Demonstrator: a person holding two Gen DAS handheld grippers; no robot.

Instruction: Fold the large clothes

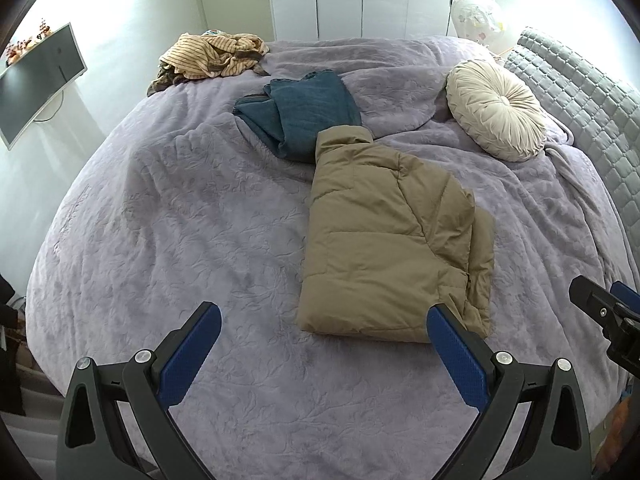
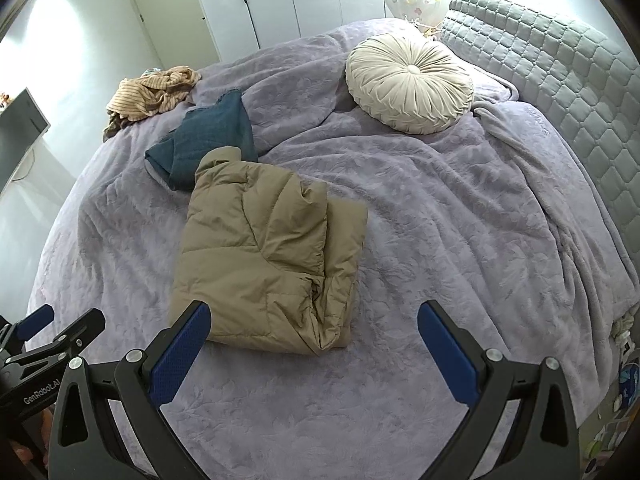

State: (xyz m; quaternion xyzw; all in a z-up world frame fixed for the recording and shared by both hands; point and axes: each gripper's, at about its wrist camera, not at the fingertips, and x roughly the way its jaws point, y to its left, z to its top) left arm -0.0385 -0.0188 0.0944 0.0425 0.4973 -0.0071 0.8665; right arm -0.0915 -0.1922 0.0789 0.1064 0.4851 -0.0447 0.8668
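A tan puffer jacket [image 1: 384,236] lies folded on the lilac bedspread [image 1: 180,220]; it also shows in the right wrist view [image 2: 264,256]. My left gripper [image 1: 324,324] is open and empty, held above the bed near the jacket's near edge. My right gripper [image 2: 314,322] is open and empty, just in front of the jacket's near edge. The right gripper shows at the right edge of the left wrist view [image 1: 608,312]. The left gripper shows at the left edge of the right wrist view [image 2: 52,328].
A folded dark teal garment [image 1: 304,112] lies just behind the jacket. A striped beige pile of clothes [image 1: 212,56] sits at the far left corner. A round cream cushion [image 1: 496,110] rests by the grey quilted headboard [image 1: 580,92]. A monitor [image 1: 36,80] stands left of the bed.
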